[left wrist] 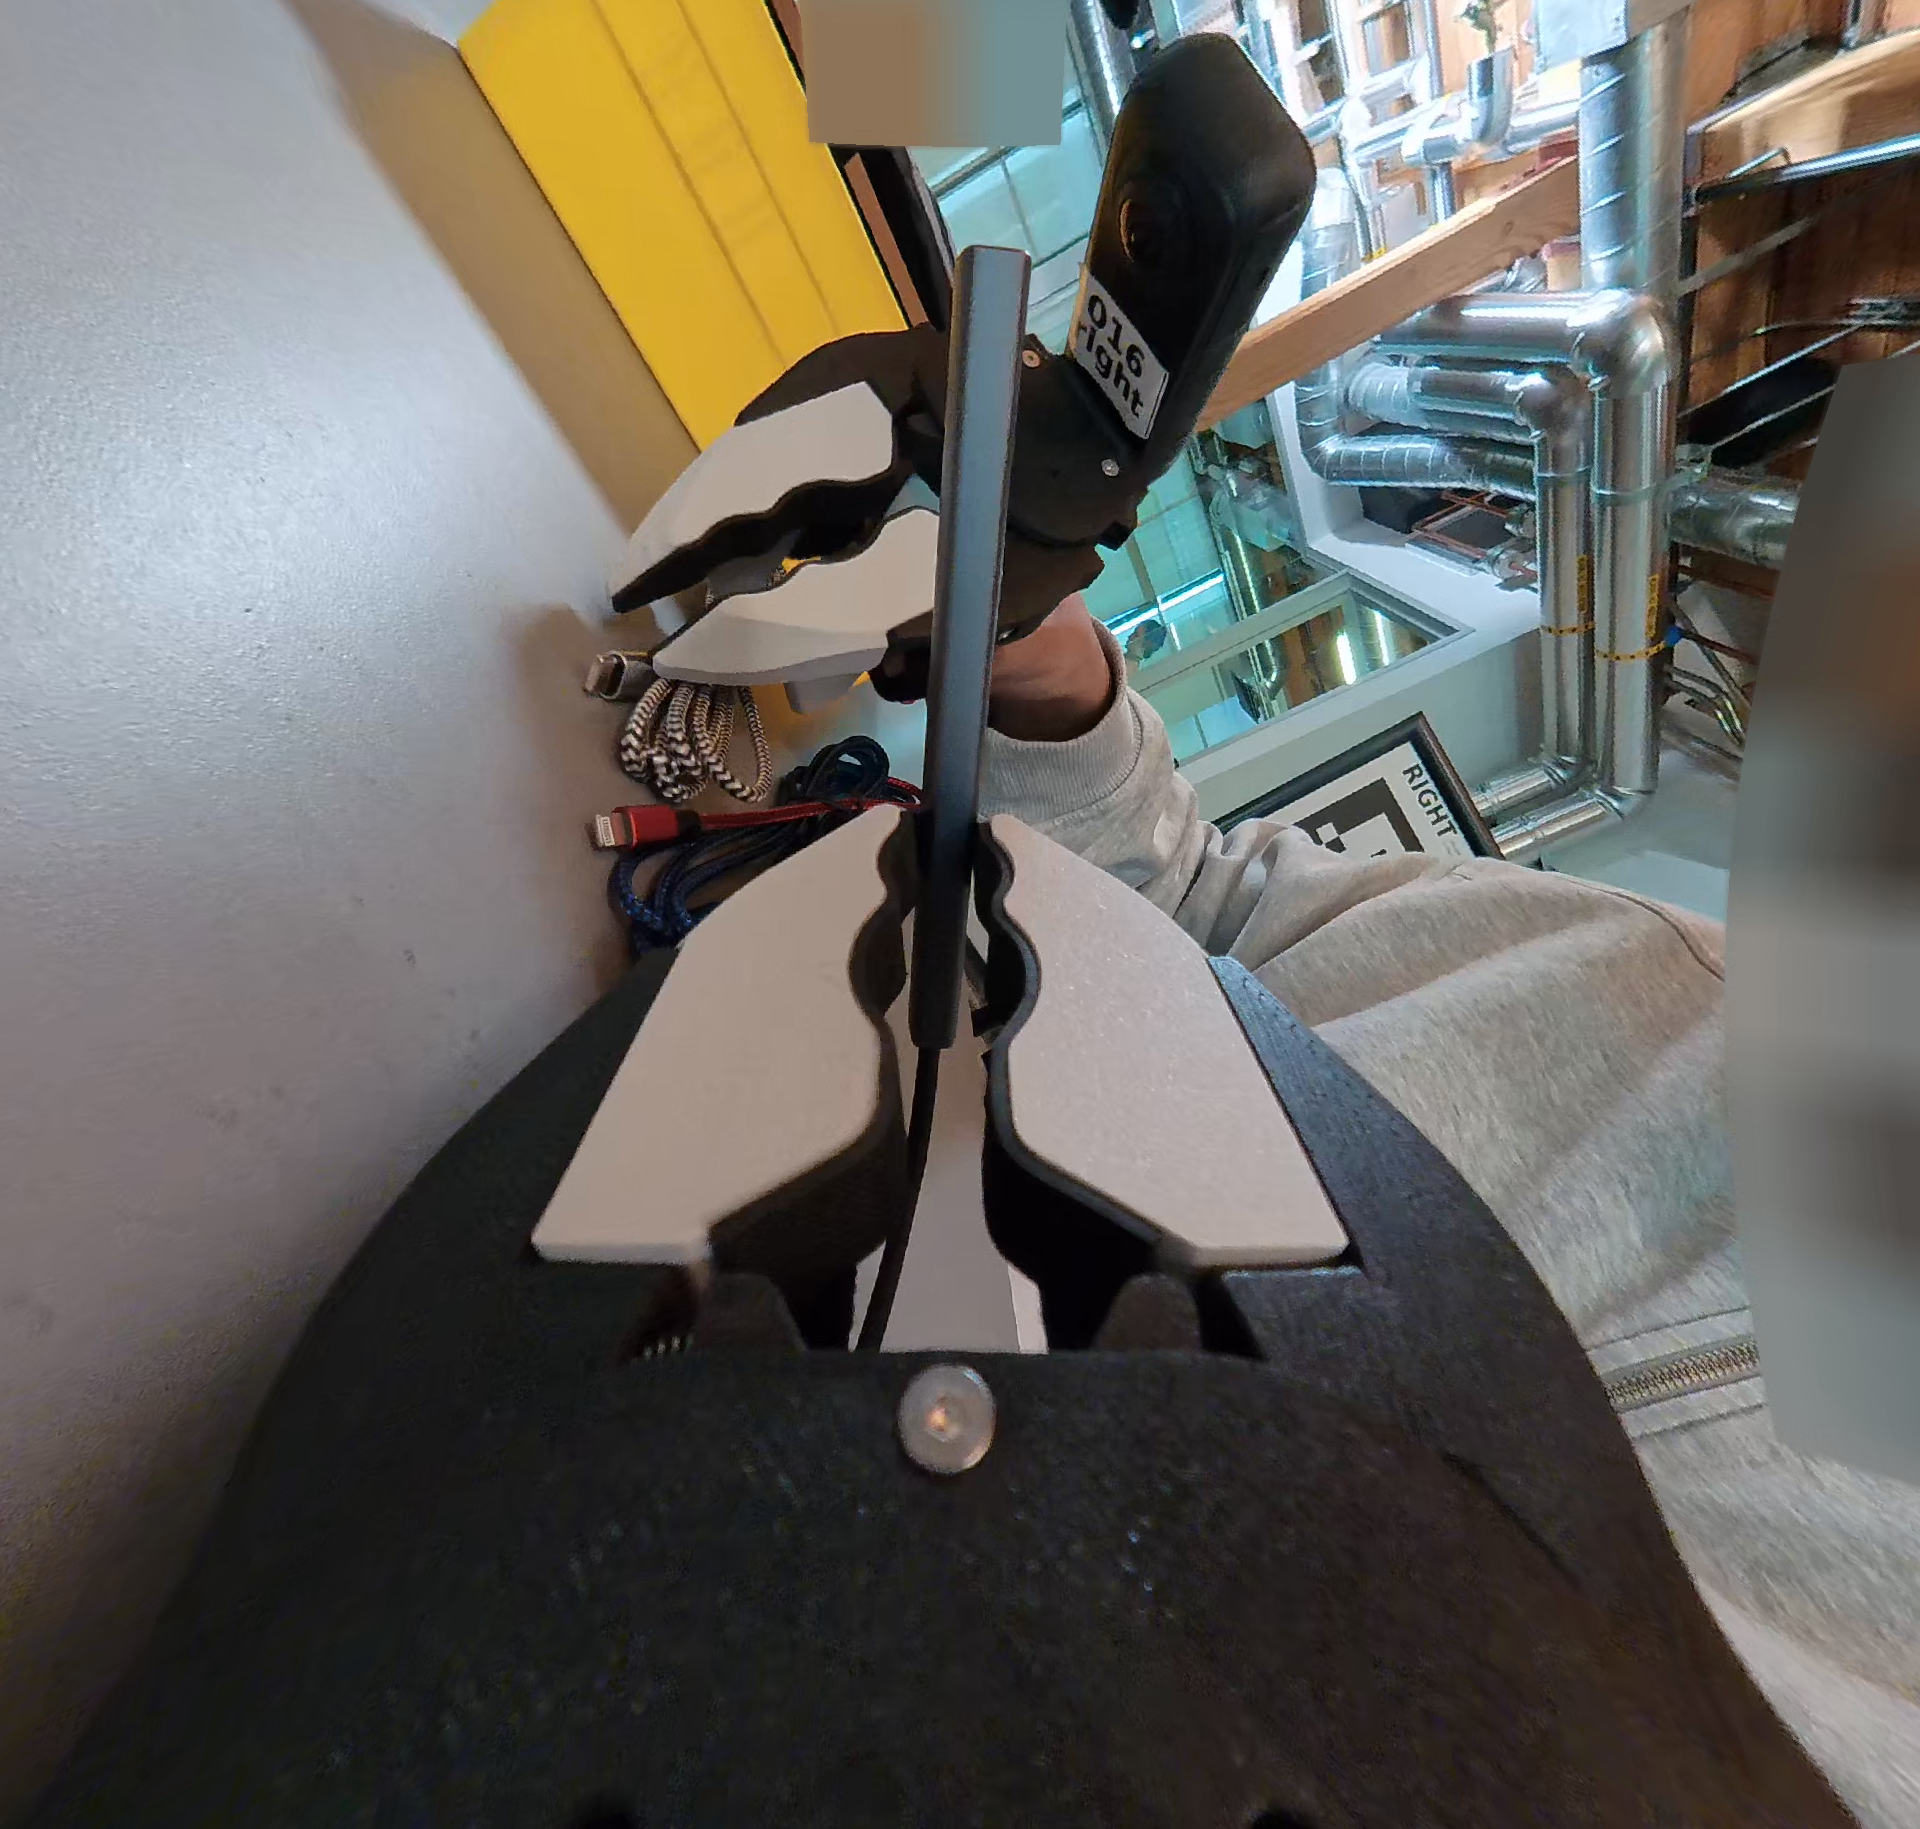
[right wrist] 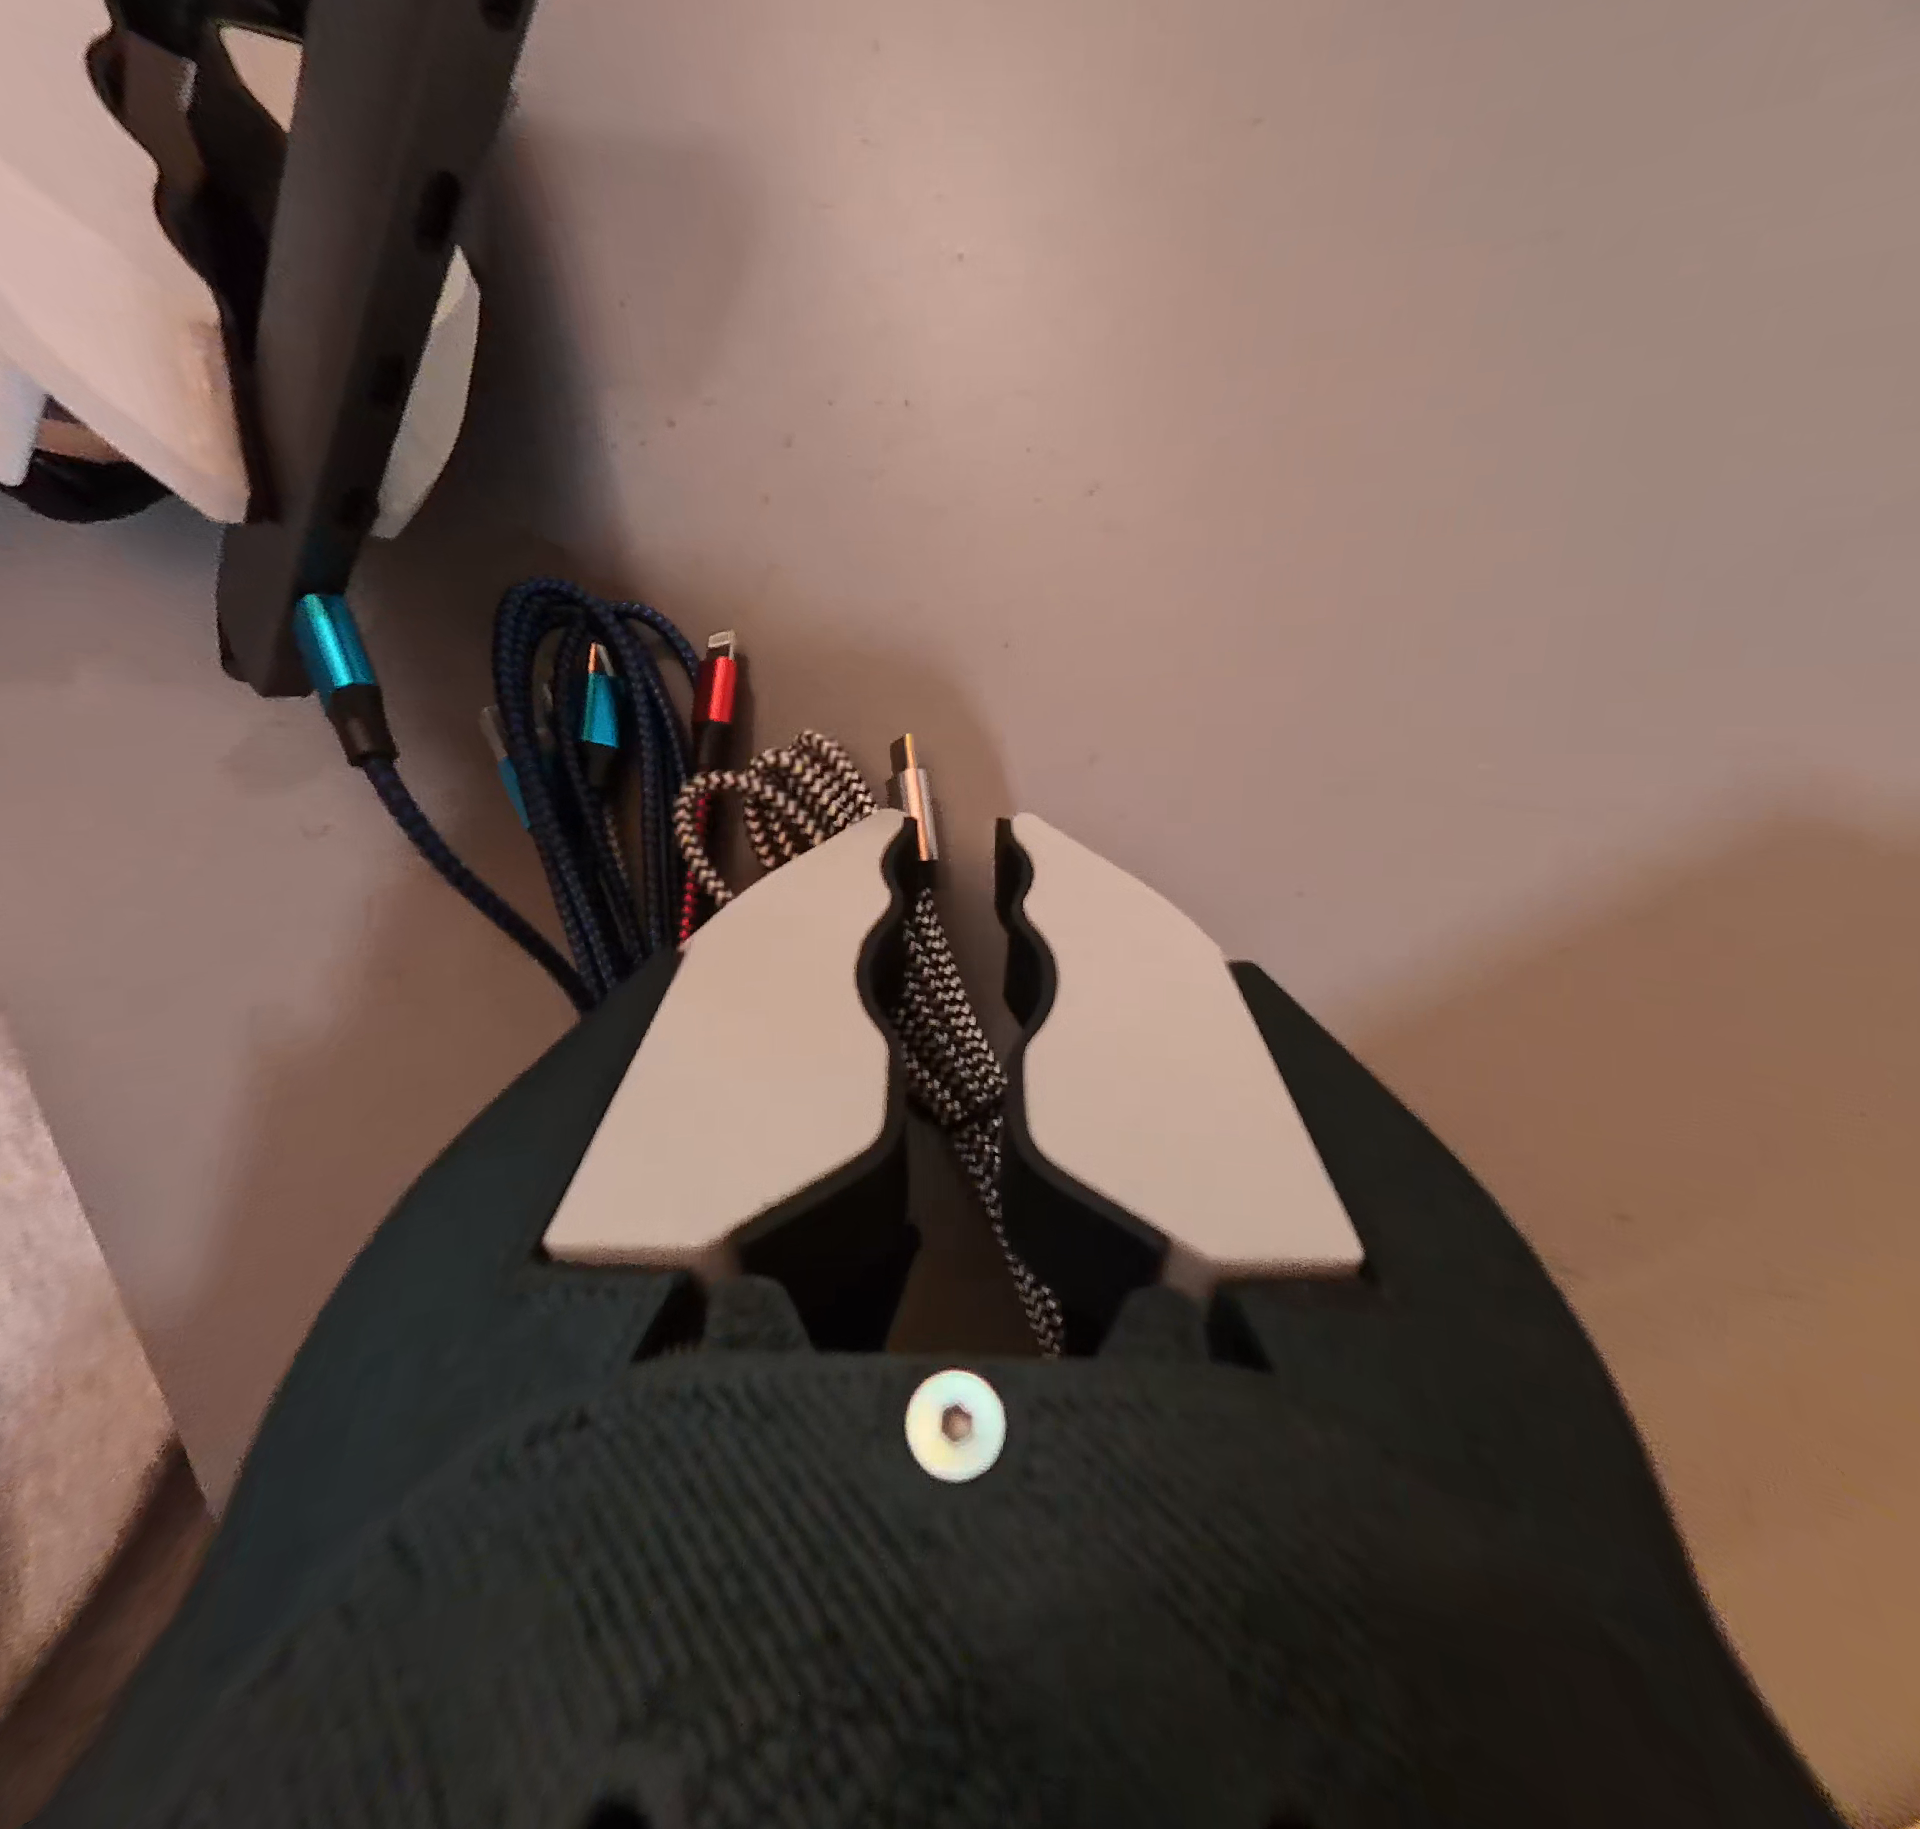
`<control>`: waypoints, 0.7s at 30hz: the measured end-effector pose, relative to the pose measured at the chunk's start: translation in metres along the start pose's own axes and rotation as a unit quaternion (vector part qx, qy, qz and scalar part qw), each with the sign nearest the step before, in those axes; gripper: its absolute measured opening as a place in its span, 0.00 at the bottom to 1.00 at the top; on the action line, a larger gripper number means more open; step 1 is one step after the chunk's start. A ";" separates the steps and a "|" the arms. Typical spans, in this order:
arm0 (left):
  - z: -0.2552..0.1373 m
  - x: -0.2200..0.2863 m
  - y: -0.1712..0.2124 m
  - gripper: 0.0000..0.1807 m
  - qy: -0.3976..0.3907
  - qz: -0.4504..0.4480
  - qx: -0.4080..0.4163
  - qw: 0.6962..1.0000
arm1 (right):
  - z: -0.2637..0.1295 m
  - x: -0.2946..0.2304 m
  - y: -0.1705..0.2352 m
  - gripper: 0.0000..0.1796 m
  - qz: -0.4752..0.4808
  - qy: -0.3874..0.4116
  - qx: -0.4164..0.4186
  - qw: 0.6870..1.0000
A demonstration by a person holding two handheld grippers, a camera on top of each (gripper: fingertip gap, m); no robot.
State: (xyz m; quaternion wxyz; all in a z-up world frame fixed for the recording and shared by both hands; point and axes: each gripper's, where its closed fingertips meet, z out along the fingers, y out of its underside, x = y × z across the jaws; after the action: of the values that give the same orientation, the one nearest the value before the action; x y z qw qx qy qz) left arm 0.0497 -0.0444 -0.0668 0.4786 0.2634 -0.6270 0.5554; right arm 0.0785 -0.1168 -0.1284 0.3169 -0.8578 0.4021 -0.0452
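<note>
Two grippers at work: our left gripper [left wrist: 943,849] pinches a slim dark hub [left wrist: 971,574] upright between its fingers, a blue cable [right wrist: 436,823] plugged into its end. Our right gripper [right wrist: 951,834] closes on the black-and-white braided cable [right wrist: 951,1031], silver plug [right wrist: 914,792] at its fingertips. White label on the camera [left wrist: 1195,221].

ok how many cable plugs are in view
5: teal plug in the dark hub, two teal plugs and a red plug in the pile, silver plug between the right tongs; others may hide.
</note>
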 end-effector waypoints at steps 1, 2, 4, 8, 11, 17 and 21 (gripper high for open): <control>0.000 0.000 0.000 0.05 0.000 0.000 0.000 1.000 | 0.000 -0.002 0.001 0.08 -0.001 -0.006 -0.001 1.000; 0.000 0.000 0.000 0.05 0.001 0.000 0.000 1.000 | 0.000 -0.003 0.001 0.08 -0.003 -0.011 -0.002 1.000; 0.000 0.000 0.000 0.05 0.001 -0.001 -0.001 1.000 | 0.000 -0.005 0.002 0.10 -0.007 -0.018 -0.005 1.000; 0.000 0.000 0.000 0.05 0.003 -0.002 -0.001 1.000 | -0.002 -0.005 0.002 0.11 -0.015 -0.013 -0.006 1.000; -0.001 0.001 0.000 0.05 0.004 -0.003 -0.001 1.000 | -0.004 -0.008 -0.001 0.10 -0.019 -0.015 -0.002 1.000; -0.001 0.001 0.000 0.05 0.005 -0.005 -0.001 1.000 | 0.000 -0.015 0.004 0.09 -0.022 -0.030 -0.021 0.999; -0.001 0.001 0.000 0.05 0.006 -0.006 -0.001 1.000 | 0.003 -0.016 0.007 0.07 -0.028 -0.029 -0.031 0.999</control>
State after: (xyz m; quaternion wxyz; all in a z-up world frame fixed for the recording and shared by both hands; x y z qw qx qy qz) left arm 0.0493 -0.0428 -0.0662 0.4858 0.2628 -0.6232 0.5537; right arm 0.0637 -0.1072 -0.1319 0.3001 -0.8792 0.3696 -0.0168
